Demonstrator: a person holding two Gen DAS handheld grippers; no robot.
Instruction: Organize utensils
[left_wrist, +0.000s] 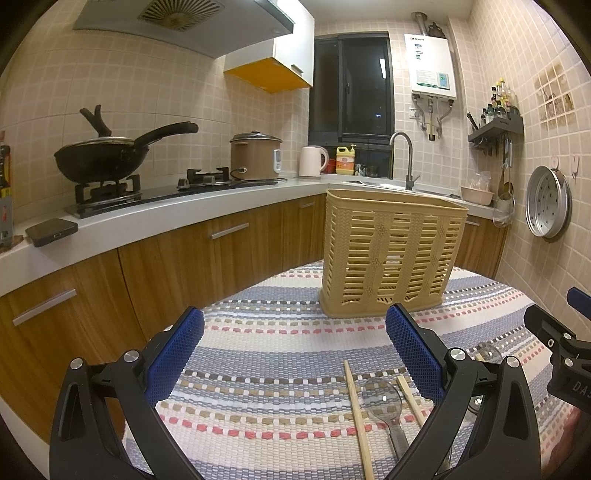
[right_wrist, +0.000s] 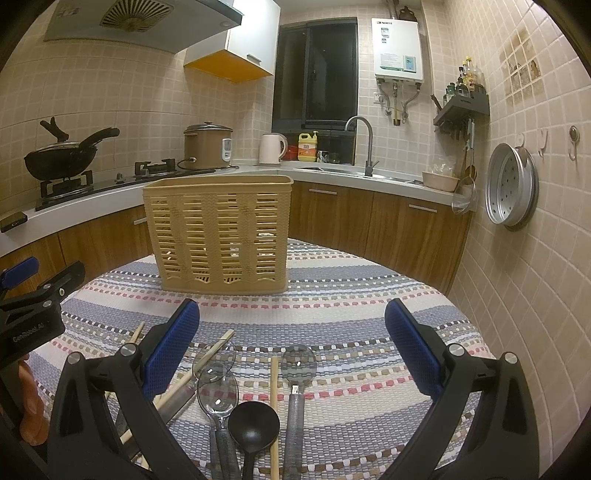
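Note:
A tan slotted utensil basket (left_wrist: 391, 254) stands upright on the striped woven mat (left_wrist: 266, 332); it also shows in the right wrist view (right_wrist: 218, 236). My left gripper (left_wrist: 295, 350) is open and empty, short of the basket. A clear spoon (left_wrist: 382, 400) lies between two wooden chopsticks (left_wrist: 356, 413) by its right finger. My right gripper (right_wrist: 291, 350) is open and empty above several utensils: a clear spoon (right_wrist: 218, 387), a black ladle (right_wrist: 253, 424), a second clear spoon (right_wrist: 298, 363), and chopsticks (right_wrist: 274, 406). The left gripper's body (right_wrist: 29, 314) shows at the left edge.
The mat (right_wrist: 351, 332) covers a small round table. A counter (left_wrist: 155, 218) curves behind with a wok (left_wrist: 103, 158), rice cooker (left_wrist: 255, 155), kettle (left_wrist: 312, 160), sink tap (left_wrist: 404, 158) and a phone (left_wrist: 51, 230). A steamer tray (left_wrist: 546, 206) hangs on the right wall.

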